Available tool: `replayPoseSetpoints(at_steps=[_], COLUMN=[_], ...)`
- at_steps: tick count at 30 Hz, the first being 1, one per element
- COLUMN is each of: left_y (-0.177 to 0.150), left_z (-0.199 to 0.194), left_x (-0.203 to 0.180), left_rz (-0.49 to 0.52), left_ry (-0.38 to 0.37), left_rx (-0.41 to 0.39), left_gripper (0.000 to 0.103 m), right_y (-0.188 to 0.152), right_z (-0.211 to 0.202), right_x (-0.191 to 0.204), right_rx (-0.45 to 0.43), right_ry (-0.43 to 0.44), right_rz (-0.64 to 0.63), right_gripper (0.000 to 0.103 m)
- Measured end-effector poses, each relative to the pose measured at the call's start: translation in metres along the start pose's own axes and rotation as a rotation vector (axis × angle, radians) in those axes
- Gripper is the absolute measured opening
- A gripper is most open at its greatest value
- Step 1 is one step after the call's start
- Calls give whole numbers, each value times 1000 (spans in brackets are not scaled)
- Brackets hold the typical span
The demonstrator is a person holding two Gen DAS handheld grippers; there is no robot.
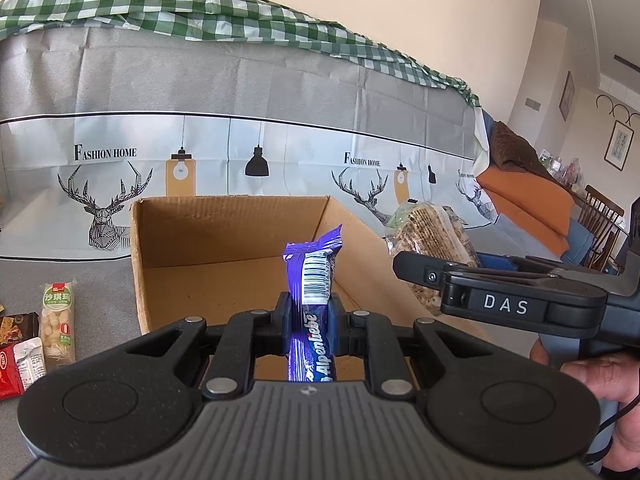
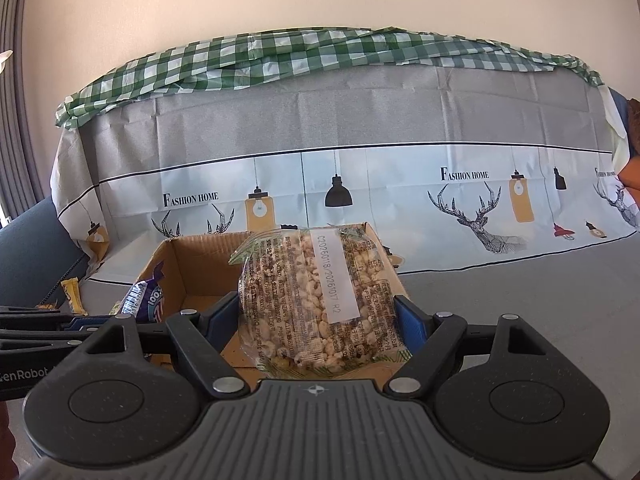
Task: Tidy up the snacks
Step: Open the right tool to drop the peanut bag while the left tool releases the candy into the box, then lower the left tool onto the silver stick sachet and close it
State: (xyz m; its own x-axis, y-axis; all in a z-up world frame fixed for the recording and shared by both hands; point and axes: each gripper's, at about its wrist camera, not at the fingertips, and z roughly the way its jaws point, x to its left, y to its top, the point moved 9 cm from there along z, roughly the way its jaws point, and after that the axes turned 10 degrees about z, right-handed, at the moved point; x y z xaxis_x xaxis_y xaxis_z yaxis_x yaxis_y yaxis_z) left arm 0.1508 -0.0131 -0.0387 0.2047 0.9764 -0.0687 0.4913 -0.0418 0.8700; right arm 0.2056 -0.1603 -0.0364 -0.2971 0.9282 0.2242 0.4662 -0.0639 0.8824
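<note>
My left gripper [image 1: 310,314] is shut on a purple Alpenliebe candy roll [image 1: 314,280], held upright in front of the open cardboard box [image 1: 240,236]. In the right wrist view my right gripper [image 2: 318,314] is shut on a round puffed-rice cake in clear wrap [image 2: 316,300], its blue pads against both sides, held over the box [image 2: 188,268]. From the left wrist view the rice cake [image 1: 432,236] and the right gripper [image 1: 416,268] sit at the box's right wall. The candy roll [image 2: 146,298] shows at the left in the right wrist view.
On the grey cloth left of the box lie a green-labelled snack bar [image 1: 59,320], a red packet [image 1: 12,368] and a dark packet [image 1: 18,326]. A yellow packet [image 2: 74,292] lies beyond. A draped sofa back rises behind the box. A hand [image 1: 600,392] holds the right gripper.
</note>
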Motion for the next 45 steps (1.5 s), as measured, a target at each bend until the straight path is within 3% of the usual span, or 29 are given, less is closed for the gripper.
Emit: replayPoseSetpoints(at_steps=[8,10,12,20,28,35,38,43,45], left_y=[-1,-2,-1,1,5,-5,-12,-20,-17], left_z=[1,2,1,-1,-15,-31,-40,-59,-70], left_x=[-1,-1,0,6,15,23,27,44,49], left_rz=[-9,-16,-8,-13,-46,-52,-49,-123,-81], left_ry=[-12,-11,7,35,53,31,25,11,33], left_rx=[6,20,12,-10,-86,-64,-34,23,48], left_gripper=[20,47,50,51,51,51,48,20,17], right_y=[-1,-1,-1,-3,-3,-4,-4,-5,-7], right_z=[0,2,2,2,1,-3,-5,-12,-15], right_x=[0,-2,-3,-4,2,11,16,30,39], right_rx=[2,4,4,2,-14,-31,-38,-49,-54], right_ry=[-5,-16,-24,-41,-46,-36,-25,9,28], right_rz=[0,0,6,1,-21,-20,-12,-2,-6], right_gripper=[83,90,92,92,90,82,74,61,59])
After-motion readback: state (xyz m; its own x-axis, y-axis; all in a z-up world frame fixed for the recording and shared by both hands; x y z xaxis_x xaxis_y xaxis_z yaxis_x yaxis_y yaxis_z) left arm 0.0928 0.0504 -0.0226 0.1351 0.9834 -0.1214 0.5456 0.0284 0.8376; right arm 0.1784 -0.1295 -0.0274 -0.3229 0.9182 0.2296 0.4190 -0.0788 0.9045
